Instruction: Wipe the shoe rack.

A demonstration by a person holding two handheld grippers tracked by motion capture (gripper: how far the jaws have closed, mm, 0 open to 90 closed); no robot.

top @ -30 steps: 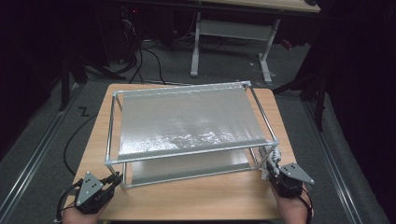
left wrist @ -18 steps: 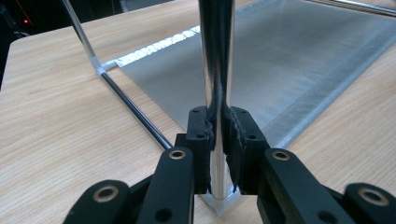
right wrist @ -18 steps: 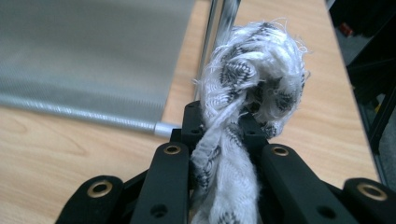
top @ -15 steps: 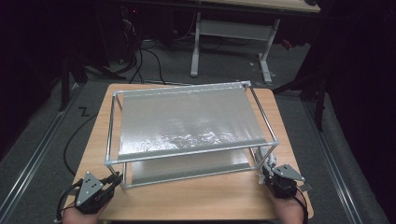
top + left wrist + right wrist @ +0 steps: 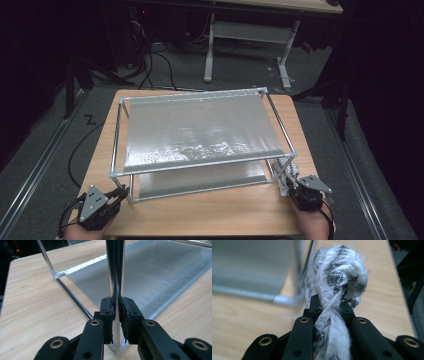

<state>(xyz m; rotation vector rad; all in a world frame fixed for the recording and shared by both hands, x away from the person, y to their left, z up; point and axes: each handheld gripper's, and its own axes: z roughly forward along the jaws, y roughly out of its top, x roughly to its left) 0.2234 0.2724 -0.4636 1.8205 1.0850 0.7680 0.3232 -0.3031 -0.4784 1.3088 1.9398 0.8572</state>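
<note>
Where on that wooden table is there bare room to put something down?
Bare wood runs along the near edge of the table, between the left gripper and the right gripper, and in narrow strips beside the metal rack. The rack and its silver sheets crowd the middle.

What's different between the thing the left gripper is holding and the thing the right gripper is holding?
The left gripper clamps a metal post of the rack: hard, smooth, shiny and standing upright. The right gripper clamps a cloth: soft, frayed, white with dark pattern, bunched into a wad. The post is fixed to the rack's corner on the table; the cloth is loose, beside the rack's near right corner. Both are squeezed between shut jaws.
</note>
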